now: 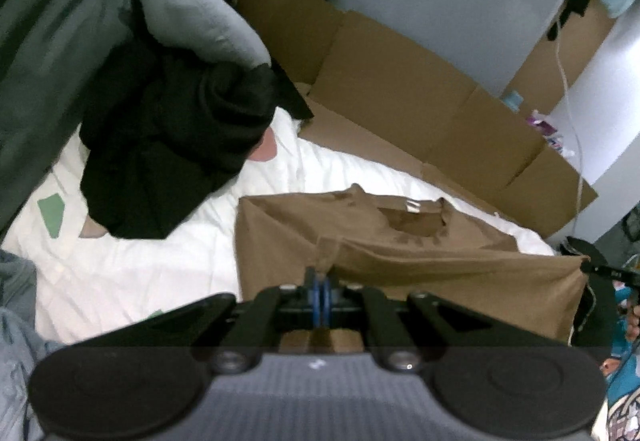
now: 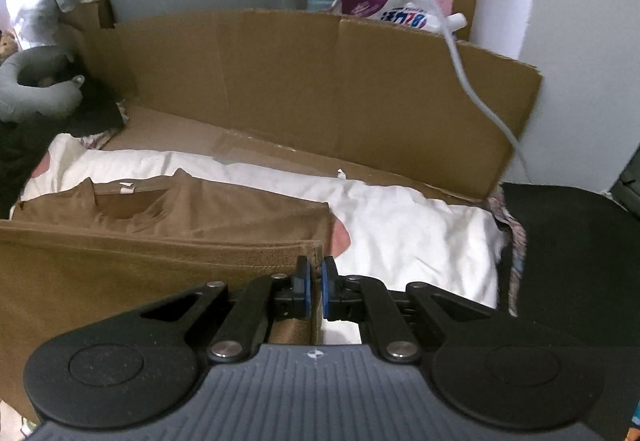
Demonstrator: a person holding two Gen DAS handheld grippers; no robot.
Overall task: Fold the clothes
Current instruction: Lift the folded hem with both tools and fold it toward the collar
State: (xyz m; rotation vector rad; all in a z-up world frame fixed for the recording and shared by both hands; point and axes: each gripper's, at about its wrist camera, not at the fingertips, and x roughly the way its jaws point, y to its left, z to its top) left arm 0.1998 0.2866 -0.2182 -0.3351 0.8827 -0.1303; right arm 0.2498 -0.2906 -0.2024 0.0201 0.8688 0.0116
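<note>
Brown shirt [image 1: 360, 241] pinched at its hem by left gripper [image 1: 321, 281] and right gripper [image 2: 316, 281], collar lying beyond both on white bedding [image 1: 160, 269].

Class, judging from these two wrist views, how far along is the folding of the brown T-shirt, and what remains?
Done: the brown T-shirt lies collar-up on the white bedding, its sleeves apparently tucked in.
In hand: the left gripper and right gripper each pinch the hem, lifted toward the collar.
Left: laying that fold down, then the black clothes pile, still crumpled.
</note>
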